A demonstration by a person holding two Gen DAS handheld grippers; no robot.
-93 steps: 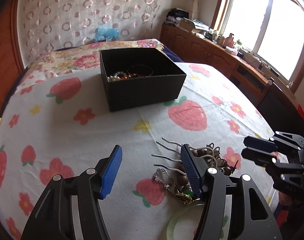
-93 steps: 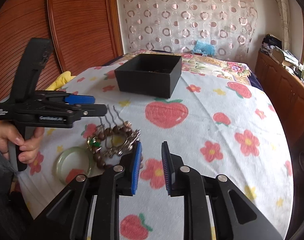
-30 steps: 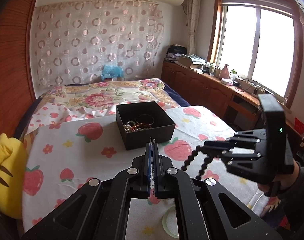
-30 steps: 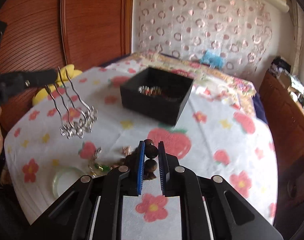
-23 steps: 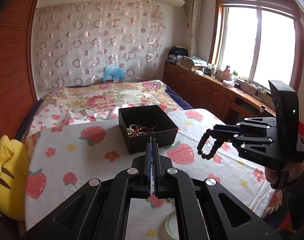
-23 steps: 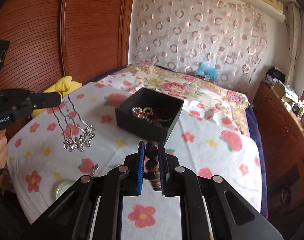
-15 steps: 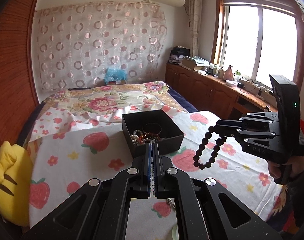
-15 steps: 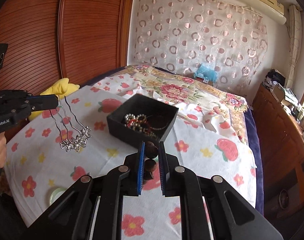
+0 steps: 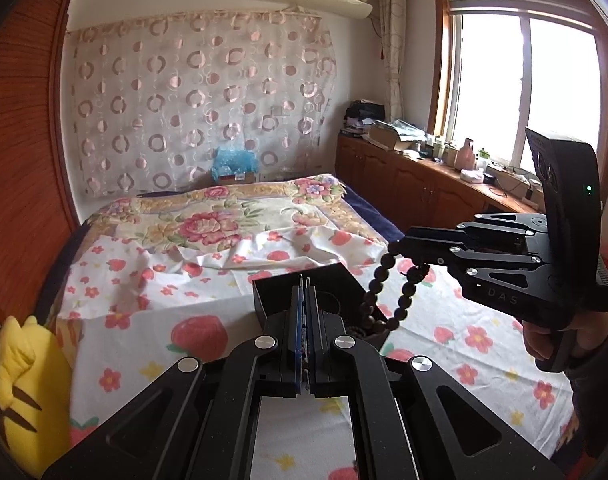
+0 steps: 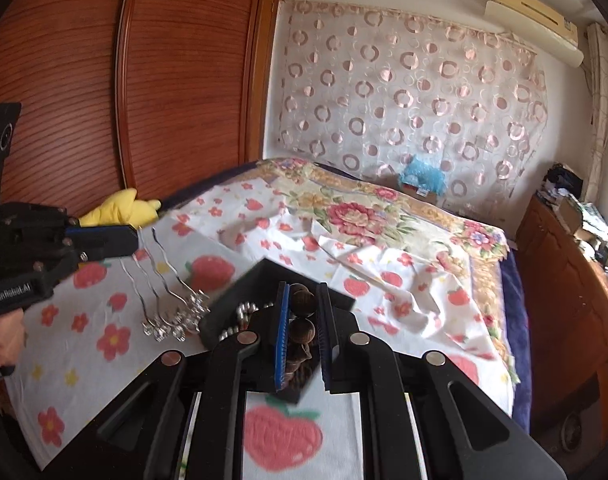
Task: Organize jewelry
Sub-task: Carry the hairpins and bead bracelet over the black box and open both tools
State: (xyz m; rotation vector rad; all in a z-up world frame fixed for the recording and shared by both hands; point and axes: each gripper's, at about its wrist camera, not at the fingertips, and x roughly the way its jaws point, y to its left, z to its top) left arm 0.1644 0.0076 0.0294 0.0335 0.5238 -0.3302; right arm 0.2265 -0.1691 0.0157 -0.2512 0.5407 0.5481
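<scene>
Right gripper [image 10: 303, 312], clamped on a dark wooden bead bracelet [image 9: 388, 292], hangs it directly over the open black box [image 9: 346, 280]. Left gripper [image 9: 306, 300], pinching a silver pronged hair comb [image 10: 168, 300], sits beside the box, teeth uppermost; right is nearer.

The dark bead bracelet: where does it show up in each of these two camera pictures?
Left wrist view: the bead bracelet hangs at centre right from the right gripper.
Right wrist view: it sits at bottom centre, pinched between that gripper's fingers.
Shared landmark: the black box beneath it.
</scene>
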